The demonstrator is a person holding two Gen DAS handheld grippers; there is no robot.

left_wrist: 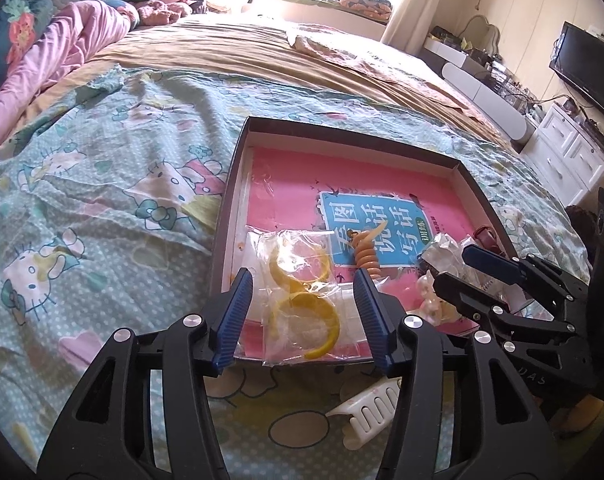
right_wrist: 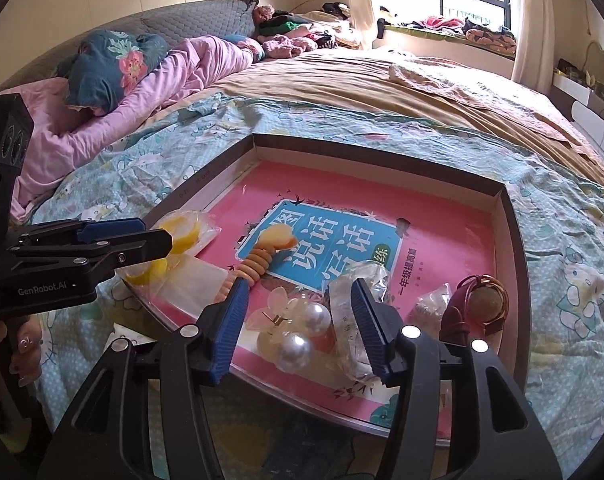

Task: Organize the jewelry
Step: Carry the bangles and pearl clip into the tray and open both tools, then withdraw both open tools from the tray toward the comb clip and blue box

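Both grippers, left gripper (left_wrist: 303,312) and right gripper (right_wrist: 298,330), hang with jaws released. The clear plastic bag of yellow hoops (left_wrist: 302,300) lies at the shallow dark cardboard tray (left_wrist: 238,160)'s near edge: light, slippery, crinkly; likely best pinched by the film's edge.

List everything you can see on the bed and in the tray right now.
tray: one, dark rim, on the cartoon-print sheet
book: one, pink, lining the tray
yellow hoops: two, in a clear bag, tray's left near corner
orange spiral hair tie: one, on the book
pearl hair clip: one, two pearls, near edge
watch: one, maroon strap, tray's right side
white comb: one, on the sheet outside the tray
left gripper: fingers open
right gripper: fingers open
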